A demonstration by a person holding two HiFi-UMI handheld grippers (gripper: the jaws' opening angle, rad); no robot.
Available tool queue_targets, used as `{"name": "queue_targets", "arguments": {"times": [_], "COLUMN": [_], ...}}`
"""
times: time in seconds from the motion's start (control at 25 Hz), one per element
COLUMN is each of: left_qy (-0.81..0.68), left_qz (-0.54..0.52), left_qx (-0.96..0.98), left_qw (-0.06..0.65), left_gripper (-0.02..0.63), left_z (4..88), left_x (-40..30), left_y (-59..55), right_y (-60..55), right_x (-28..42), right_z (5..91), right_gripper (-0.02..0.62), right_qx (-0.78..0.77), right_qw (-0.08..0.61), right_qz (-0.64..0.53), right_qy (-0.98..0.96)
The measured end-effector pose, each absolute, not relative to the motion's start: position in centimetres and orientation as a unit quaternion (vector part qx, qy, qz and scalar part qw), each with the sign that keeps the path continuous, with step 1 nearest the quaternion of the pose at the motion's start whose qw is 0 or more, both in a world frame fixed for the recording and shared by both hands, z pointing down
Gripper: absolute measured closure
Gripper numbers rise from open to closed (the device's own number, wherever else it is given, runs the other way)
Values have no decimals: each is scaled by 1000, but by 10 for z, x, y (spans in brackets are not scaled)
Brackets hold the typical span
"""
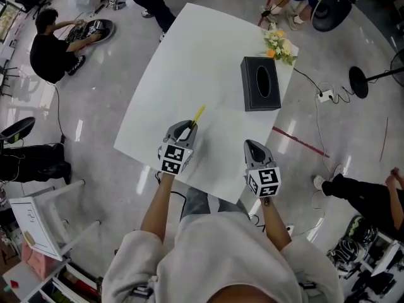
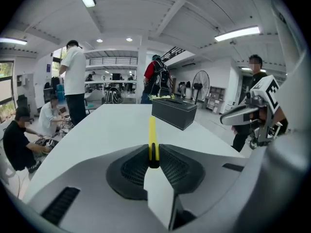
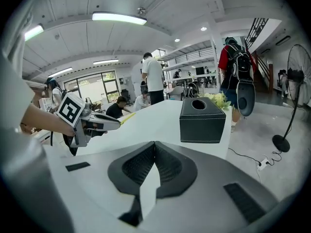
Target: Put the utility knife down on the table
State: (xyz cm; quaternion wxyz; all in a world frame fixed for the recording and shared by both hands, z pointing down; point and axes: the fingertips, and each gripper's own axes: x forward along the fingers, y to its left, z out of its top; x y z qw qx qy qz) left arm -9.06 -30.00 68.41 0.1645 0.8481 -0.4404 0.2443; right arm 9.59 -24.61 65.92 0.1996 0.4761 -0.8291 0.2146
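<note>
A slim yellow utility knife (image 1: 197,114) sticks forward out of my left gripper (image 1: 187,127), which is shut on its black rear end. In the left gripper view the knife (image 2: 152,135) stands on edge between the pads, pointing toward the far side of the white table (image 1: 189,62). It hangs low over the table's near left part; whether it touches the surface I cannot tell. My right gripper (image 1: 252,148) is over the near edge of the table, jaws shut with nothing between them (image 3: 154,148). From the right gripper view the left gripper (image 3: 92,123) and the knife tip (image 3: 125,116) show at the left.
A black tissue box (image 1: 260,83) sits on the far right of the table, with a small bunch of flowers (image 1: 278,45) behind it at the corner. People stand and sit on the floor around the table. A fan (image 1: 366,79) and cables lie to the right.
</note>
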Motion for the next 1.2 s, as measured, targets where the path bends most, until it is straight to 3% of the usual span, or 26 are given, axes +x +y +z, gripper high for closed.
{"name": "queue_targets", "arguments": {"times": [0.72,1.2], "left_qy": [-373,-337], "left_qz": [291,360], "left_qx": [870,853], "left_qw": [136,172], "left_gripper": [534,534], "left_z": [685,729], "left_x": [-32,-25], "left_y": [-370,-375], "right_y": [-249,-251], "right_x": [94,107], "right_z": [671,675], "right_gripper": [564,563], "right_qx": [472,476], "right_qw": [206,213], "right_qz": [232,232], "right_qy": [-825,-821]}}
